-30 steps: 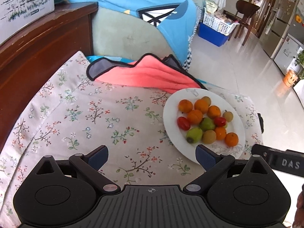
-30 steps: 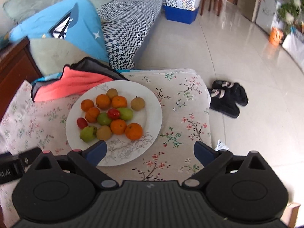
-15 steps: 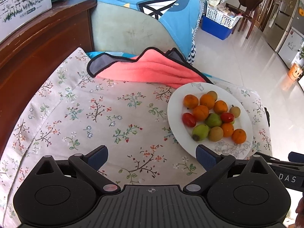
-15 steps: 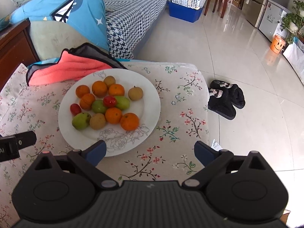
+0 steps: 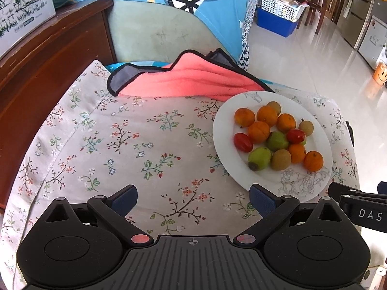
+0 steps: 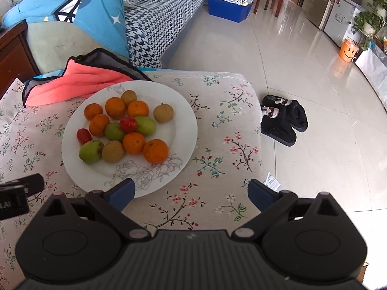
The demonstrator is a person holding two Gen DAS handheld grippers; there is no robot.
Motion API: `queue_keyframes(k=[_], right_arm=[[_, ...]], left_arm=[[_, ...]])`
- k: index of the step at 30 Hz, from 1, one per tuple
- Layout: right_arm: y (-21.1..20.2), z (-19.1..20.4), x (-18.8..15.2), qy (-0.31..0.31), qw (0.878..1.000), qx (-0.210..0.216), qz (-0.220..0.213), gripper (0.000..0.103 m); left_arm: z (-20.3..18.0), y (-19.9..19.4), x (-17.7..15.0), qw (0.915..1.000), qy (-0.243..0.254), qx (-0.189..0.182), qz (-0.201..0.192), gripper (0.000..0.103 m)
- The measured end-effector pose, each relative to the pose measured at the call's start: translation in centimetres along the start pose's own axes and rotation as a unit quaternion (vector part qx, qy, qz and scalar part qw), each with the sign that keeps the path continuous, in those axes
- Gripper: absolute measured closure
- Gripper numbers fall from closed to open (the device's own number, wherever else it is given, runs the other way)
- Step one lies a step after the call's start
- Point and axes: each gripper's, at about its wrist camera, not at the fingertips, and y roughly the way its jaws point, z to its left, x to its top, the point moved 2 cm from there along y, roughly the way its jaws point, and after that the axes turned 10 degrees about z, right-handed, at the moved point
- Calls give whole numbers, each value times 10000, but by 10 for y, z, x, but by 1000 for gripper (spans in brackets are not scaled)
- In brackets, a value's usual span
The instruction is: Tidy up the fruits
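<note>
Fruit [image 6: 125, 128] sits heaped on our plate [image 6: 183, 125], so we hold both tongs [image 5: 193, 197] [image 6: 191, 192] spread apart and empty, near it.

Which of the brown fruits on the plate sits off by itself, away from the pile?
The brown fruit on the plate's right side, seen from the right gripper's camera. It touches nothing, while the other two brown ones press against oranges.
</note>
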Motion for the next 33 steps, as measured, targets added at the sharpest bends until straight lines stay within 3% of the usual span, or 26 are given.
queue_keyframes(k=[10,33], right_arm=[[3,4,3,-18,10000,-88,0,3],[5,5,5,45,9998,-177,-47,3]], left_arm=[[-9,5,1,9994,166,297,17,3],[-21,9,4,9987,294,420,16,3]])
